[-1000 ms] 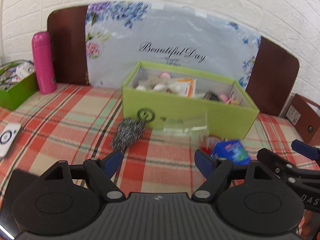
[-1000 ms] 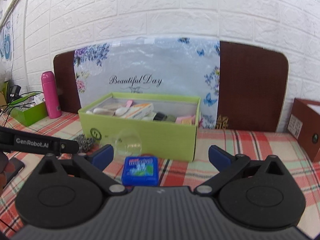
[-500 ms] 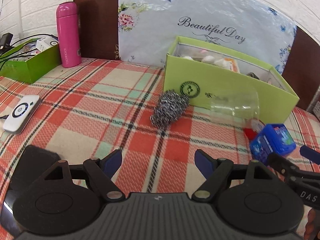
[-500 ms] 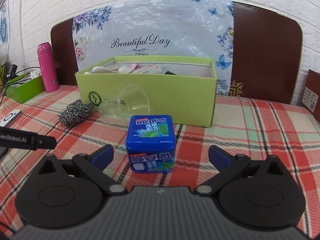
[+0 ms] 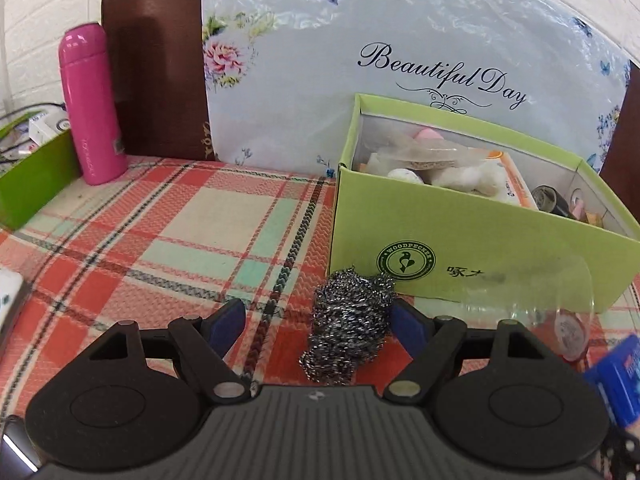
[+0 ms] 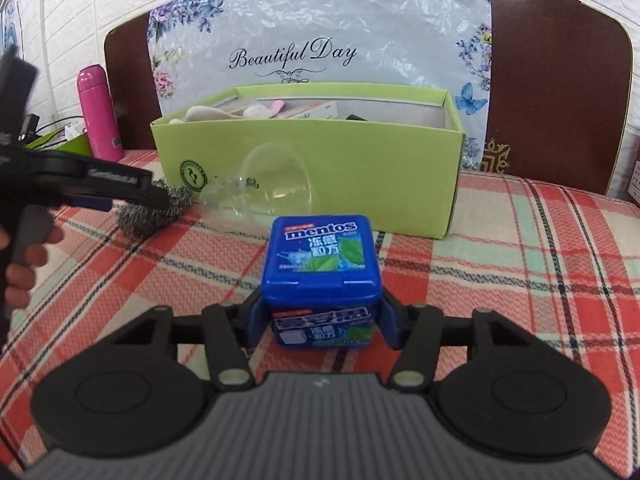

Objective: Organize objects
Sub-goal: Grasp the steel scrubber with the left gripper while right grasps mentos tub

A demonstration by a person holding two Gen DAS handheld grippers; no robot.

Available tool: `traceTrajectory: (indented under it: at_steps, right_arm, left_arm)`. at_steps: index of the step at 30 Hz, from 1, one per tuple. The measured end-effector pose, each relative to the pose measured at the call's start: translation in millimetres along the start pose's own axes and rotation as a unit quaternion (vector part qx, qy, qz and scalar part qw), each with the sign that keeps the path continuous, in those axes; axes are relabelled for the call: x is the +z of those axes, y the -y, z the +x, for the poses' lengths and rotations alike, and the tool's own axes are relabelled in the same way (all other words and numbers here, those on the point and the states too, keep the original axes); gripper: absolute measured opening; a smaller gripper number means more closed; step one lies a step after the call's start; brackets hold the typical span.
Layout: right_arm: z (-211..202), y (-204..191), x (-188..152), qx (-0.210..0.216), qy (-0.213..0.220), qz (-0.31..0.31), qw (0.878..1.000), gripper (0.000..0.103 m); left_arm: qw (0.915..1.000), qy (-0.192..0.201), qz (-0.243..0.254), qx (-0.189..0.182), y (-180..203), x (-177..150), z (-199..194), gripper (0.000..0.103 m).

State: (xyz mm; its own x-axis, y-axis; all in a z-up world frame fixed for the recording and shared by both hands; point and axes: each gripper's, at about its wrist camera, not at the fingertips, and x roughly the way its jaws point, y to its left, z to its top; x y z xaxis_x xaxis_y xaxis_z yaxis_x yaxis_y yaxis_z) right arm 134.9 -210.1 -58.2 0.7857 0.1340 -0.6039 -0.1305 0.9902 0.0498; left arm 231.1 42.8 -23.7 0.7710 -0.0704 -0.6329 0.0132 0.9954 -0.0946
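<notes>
Tablecloth, glass barely discernible

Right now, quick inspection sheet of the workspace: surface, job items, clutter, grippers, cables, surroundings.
Surface: plaid tablecloth, flat.
Job's things: blue Mentos box upright on the cloth; steel wool scourer and clear glass, lying on its side, in front of the green box, which is open and part filled.
Clutter: pink flask; second green box at far left.
Grippers: right gripper has just been closing, pads on the Mentos box sides. Left gripper open, scourer between its fingers, against the right-hand one.
Cables: wires by the second green box.
Surroundings: white brick wall, floral "Beautiful Day" sheet.
</notes>
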Motion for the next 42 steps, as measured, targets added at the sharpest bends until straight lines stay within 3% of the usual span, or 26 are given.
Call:
traceTrajectory:
  at_steps: [1, 3, 4, 7, 16, 17, 20, 23, 28, 36, 37, 38, 39, 42]
  right_arm:
    - [-3.1, 0.7, -1.1, 0.001, -0.002, -0.002, 1.000, 0.054]
    - [-10.7, 2.8, -4.7, 0.005, -0.007, -0.003, 1.000, 0.054]
    - [-14.5, 3.7, -6.9, 0.006, -0.009, -0.003, 1.000, 0.054]
    - [-26.6, 5.4, -15.2, 0.008, -0.013, -0.002, 1.000, 0.054]
    - [-69.2, 14.9, -43.0, 0.004, -0.020, -0.012, 1.000, 0.054]
    - [-72.6, 16.5, -45.6, 0.002, -0.021, -0.011, 1.000, 0.055]
    - [-76.2, 18.1, -49.3, 0.000, -0.019, -0.007, 1.000, 0.054]
    - [-76.9, 15.8, -49.4, -0.005, -0.016, -0.008, 1.000, 0.060]
    - [-75.6, 13.6, -51.5, -0.004, -0.015, -0.008, 1.000, 0.065]
    - [-70.9, 13.1, -52.3, -0.010, -0.022, -0.001, 1.000, 0.064]
    - [-69.8, 13.3, -52.0, -0.011, -0.022, 0.000, 1.000, 0.064]
    - [-68.3, 13.4, -51.7, -0.011, -0.024, 0.001, 1.000, 0.056]
    - [-66.6, 13.6, -51.5, -0.011, -0.027, 0.001, 1.000, 0.054]
    - [-65.6, 13.7, -49.0, -0.008, -0.029, 0.003, 1.000, 0.054]
  left_arm:
    - [0.9999, -0.001, -0.007, -0.010, -1.6, -0.4, 0.7, 0.078]
    - [0.9991, -0.006, -0.014, -0.040, -2.5, -2.5, -0.3, 0.047]
    - [0.9982, -0.011, -0.016, -0.057, -2.1, -3.9, -1.6, 0.041]
    - [0.9983, -0.011, 0.005, -0.057, 5.3, -12.6, -14.3, 0.039]
    - [0.9903, -0.045, 0.027, -0.129, 31.8, -65.8, -80.3, 0.042]
    - [0.9898, -0.044, 0.028, -0.133, 36.4, -72.0, -85.9, 0.046]
    - [0.9918, -0.043, 0.034, -0.116, 47.7, -83.7, -93.1, 0.069]
    - [0.9935, -0.040, 0.044, -0.097, 48.3, -85.4, -95.9, 0.070]
    - [0.9940, -0.033, 0.019, -0.102, 43.2, -78.7, -95.8, 0.069]
    - [0.9918, -0.051, 0.031, -0.113, 49.0, -81.5, -80.6, 0.062]
    - [0.9915, -0.052, 0.030, -0.115, 48.1, -82.2, -78.7, 0.060]
    - [0.9907, -0.056, 0.029, -0.120, 47.3, -82.5, -76.5, 0.047]
    - [0.9897, -0.062, 0.030, -0.125, 47.1, -82.6, -74.7, 0.041]
    - [0.9888, -0.057, 0.034, -0.134, 47.0, -80.8, -78.4, 0.038]
